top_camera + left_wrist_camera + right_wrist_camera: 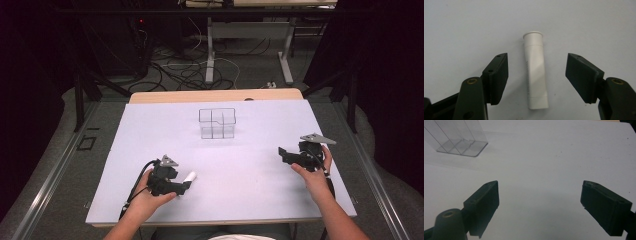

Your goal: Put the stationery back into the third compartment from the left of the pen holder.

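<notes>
Tube: white tube [536, 72] is lying flat on the counter [250, 165], sitting between the left gripper's jaws, flared cap end pointing away from the gripper.
Left gripper: left gripper [536, 75] is straddling the tube, jaws standing apart, a gap showing on each side, pads not pressing on it.
Left hand: left hand [150, 195] is holding the gripper low over the counter's near edge.
Right gripper: right gripper [540, 206] is hovering with jaws wide apart, bare counter between them.
Right hand: right hand [315, 175] is gripping it well apart from the tube.
Organizer: clear divided box [217, 123] is standing beyond both grippers, up and to the left in the right gripper view.
</notes>
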A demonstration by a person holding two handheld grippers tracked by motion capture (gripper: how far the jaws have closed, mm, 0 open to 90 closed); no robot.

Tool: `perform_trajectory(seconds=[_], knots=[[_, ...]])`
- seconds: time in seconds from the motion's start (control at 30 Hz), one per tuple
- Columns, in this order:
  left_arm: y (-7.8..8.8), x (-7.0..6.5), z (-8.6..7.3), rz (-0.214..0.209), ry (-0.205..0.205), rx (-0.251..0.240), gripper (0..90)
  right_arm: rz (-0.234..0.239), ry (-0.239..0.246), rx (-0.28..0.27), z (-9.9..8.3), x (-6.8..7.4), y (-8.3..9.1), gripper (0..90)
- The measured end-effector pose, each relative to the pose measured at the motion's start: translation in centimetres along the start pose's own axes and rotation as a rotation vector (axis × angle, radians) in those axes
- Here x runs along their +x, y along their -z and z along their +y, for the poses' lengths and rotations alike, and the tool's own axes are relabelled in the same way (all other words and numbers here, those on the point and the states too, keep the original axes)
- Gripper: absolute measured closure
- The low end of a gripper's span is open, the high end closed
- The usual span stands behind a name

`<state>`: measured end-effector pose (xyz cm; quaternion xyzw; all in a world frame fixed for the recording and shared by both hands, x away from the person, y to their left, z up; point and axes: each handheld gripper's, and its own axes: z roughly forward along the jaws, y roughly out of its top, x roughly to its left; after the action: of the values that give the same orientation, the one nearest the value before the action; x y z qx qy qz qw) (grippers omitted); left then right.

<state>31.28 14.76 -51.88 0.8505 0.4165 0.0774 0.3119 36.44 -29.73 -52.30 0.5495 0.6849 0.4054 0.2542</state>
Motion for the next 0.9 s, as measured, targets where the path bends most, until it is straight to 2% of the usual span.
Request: perform_trajectory(seconds=[0.13, 0.3, 0.53, 0.57, 0.73, 0.9], knots=[[-0.16, -0.23, -0.04, -0.001, 0.001, 0.025, 38.7, -0.001, -0.002, 0.0, 0.01, -0.05, -0.02, 14.7], [-0.33, -0.33, -0.04, -0.019, 0.0, 0.092, 44.0, 0.0, 0.006, 0.001, -0.05, -0.18, -0.1, 14.7], [-0.61, -0.35, -0.24, -0.035, 0.028, 0.152, 51.4, 0.001, 0.001, 0.006, -0.06, -0.17, -0.13, 14.7], [-0.61, -0.36, -0.25, -0.043, 0.042, 0.159, 52.2, 0.002, 0.001, 0.007, -0.06, -0.18, -0.13, 14.7], [-0.68, -0.31, -0.39, -0.035, 0.055, 0.18, 56.5, 0.004, 0.004, 0.008, -0.11, -0.17, -0.23, 14.7], [-0.88, -0.28, -0.52, -0.015, 0.035, 0.216, 60.1, 0.005, 0.002, 0.009, -0.1, -0.09, -0.23, 14.7]])
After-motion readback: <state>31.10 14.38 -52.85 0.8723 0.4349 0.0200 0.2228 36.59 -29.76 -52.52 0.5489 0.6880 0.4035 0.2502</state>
